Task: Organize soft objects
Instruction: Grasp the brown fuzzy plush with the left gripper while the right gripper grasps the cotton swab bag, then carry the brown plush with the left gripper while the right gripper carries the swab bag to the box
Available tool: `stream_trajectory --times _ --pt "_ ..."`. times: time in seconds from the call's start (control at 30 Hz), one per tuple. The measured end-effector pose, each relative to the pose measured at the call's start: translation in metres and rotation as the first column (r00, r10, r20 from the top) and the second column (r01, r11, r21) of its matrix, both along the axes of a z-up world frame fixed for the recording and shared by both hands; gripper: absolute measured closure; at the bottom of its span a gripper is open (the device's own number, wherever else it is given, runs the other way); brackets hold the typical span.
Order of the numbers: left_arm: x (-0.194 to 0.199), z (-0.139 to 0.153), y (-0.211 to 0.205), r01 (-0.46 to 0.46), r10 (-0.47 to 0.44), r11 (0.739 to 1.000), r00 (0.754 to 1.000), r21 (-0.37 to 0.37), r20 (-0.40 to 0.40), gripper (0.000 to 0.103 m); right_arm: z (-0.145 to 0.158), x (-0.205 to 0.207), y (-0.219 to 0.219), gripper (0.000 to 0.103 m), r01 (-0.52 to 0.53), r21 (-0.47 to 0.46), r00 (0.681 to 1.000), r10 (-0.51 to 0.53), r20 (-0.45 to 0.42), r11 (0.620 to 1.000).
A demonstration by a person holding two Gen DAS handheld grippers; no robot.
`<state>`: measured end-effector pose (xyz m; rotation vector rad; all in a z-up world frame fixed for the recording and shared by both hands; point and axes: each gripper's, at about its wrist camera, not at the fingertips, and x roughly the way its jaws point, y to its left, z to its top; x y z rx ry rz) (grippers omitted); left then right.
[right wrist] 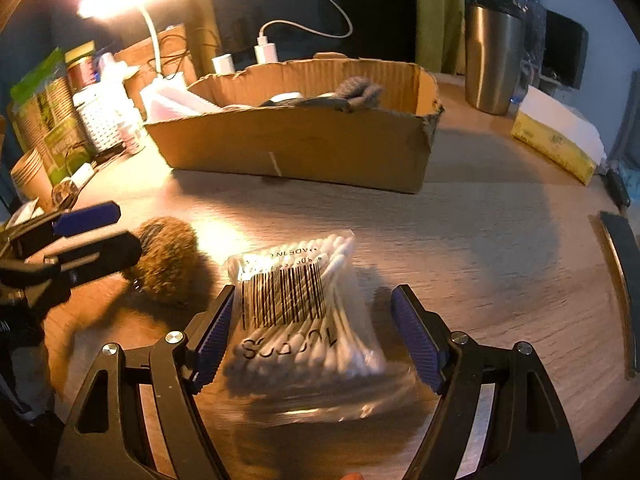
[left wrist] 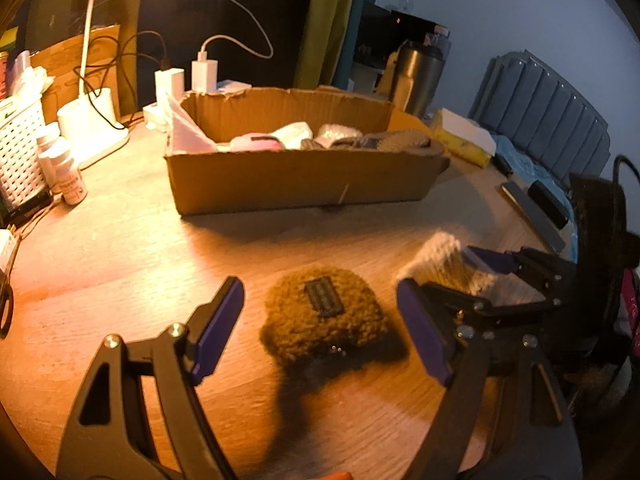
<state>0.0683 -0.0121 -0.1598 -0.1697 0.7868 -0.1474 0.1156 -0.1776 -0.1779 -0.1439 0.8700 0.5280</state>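
Observation:
In the left wrist view a fuzzy brown pouch (left wrist: 324, 316) with a dark label lies on the wooden table. It sits between the spread fingers of my left gripper (left wrist: 319, 292), which is open and not touching it. In the right wrist view a clear bag of cotton swabs (right wrist: 304, 312) with a barcode lies between the fingers of my right gripper (right wrist: 316, 320). That gripper is open too, its left pad close to the bag's edge. The two grippers are side by side: the left gripper (right wrist: 126, 228) hovers over the pouch (right wrist: 168, 260), and the right gripper (left wrist: 448, 270) stands over the swab bag (left wrist: 436, 254).
An open cardboard box (left wrist: 296, 184) (right wrist: 300, 152) with several soft items stands behind both objects. Around it are a lit desk lamp (left wrist: 94, 120), a white basket (left wrist: 20, 148), small bottles (left wrist: 72, 176), a steel tumbler (right wrist: 494, 64), a yellow tissue pack (right wrist: 556, 140) and chargers (left wrist: 204, 74).

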Motion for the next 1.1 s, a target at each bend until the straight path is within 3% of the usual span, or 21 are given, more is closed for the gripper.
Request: stream_trajectory --times 0.27,0.4,0.53,0.63,0.7,0.8,1.1 --pt "0.014 -0.013 -0.012 0.026 -0.024 0.999 0.998 0.035 -0.05 0.023 0.001 0.009 -0.008 0.025 0.018 0.02 1.0 -0.018 -0.009 1.0" --pt "0.02 -0.019 -0.015 0.034 -0.03 0.998 0.996 0.054 -0.08 0.023 0.002 0.011 -0.012 0.043 0.025 0.027 1.0 -0.025 -0.007 0.999" --pt "0.027 -0.027 -0.018 0.034 -0.024 0.996 0.993 0.08 -0.115 0.023 0.002 0.014 -0.016 0.047 0.029 0.047 0.999 -0.029 -0.014 0.998" --pt "0.027 -0.027 -0.02 0.048 -0.037 0.995 0.993 0.09 -0.113 0.026 0.003 0.015 -0.018 0.049 0.036 0.054 0.999 -0.035 -0.012 0.998" --pt "0.026 -0.028 -0.021 0.055 -0.045 0.995 0.993 0.086 -0.109 0.036 0.005 0.015 -0.02 0.05 0.039 0.056 0.999 -0.038 -0.007 0.998" --pt "0.025 -0.029 -0.022 0.059 -0.05 0.994 0.993 0.091 -0.104 0.04 0.006 0.016 -0.021 0.051 0.043 0.059 0.999 -0.043 -0.003 0.997" --pt "0.018 -0.013 -0.025 0.081 -0.076 0.991 0.996 0.106 -0.047 0.042 0.02 0.014 -0.024 0.051 0.04 0.066 0.999 -0.042 0.03 0.997"
